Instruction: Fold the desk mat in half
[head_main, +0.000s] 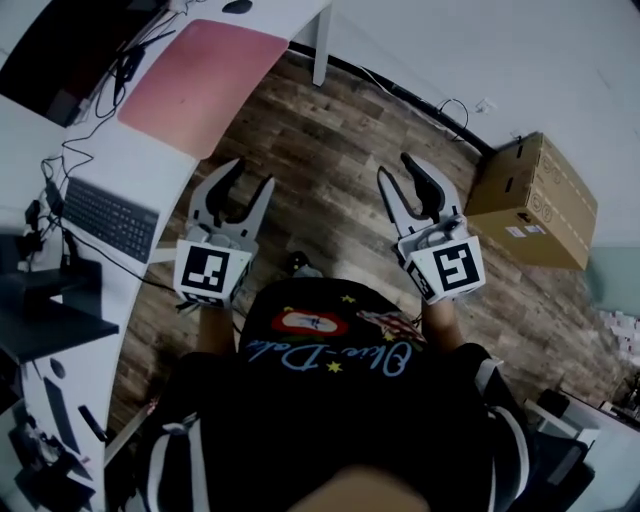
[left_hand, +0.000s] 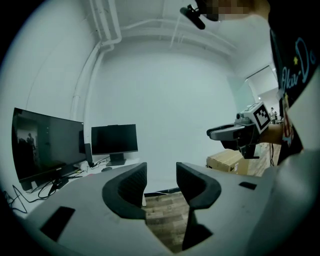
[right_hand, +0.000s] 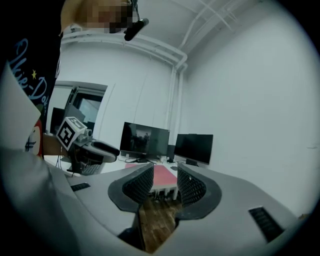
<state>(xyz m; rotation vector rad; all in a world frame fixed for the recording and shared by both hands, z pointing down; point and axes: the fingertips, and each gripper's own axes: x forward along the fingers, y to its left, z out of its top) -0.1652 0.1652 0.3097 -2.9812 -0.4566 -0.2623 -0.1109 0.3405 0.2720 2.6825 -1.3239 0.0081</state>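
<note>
The pink desk mat (head_main: 200, 80) lies flat on the curved white desk (head_main: 160, 165) at the upper left of the head view. Both grippers hang over the wooden floor, apart from the desk. My left gripper (head_main: 252, 173) is open with nothing between its jaws, a short way right of the desk's edge. My right gripper (head_main: 394, 166) is open and empty too, further right. In the right gripper view the mat (right_hand: 163, 178) shows far off between the jaws of the right gripper (right_hand: 165, 169). The left gripper (left_hand: 161, 172) looks toward a white wall.
A black keyboard (head_main: 110, 215) and cables lie on the desk near the mat, with a dark monitor (head_main: 60, 50) behind and a mouse (head_main: 237, 6) at the mat's far end. A cardboard box (head_main: 535, 200) stands on the floor at right.
</note>
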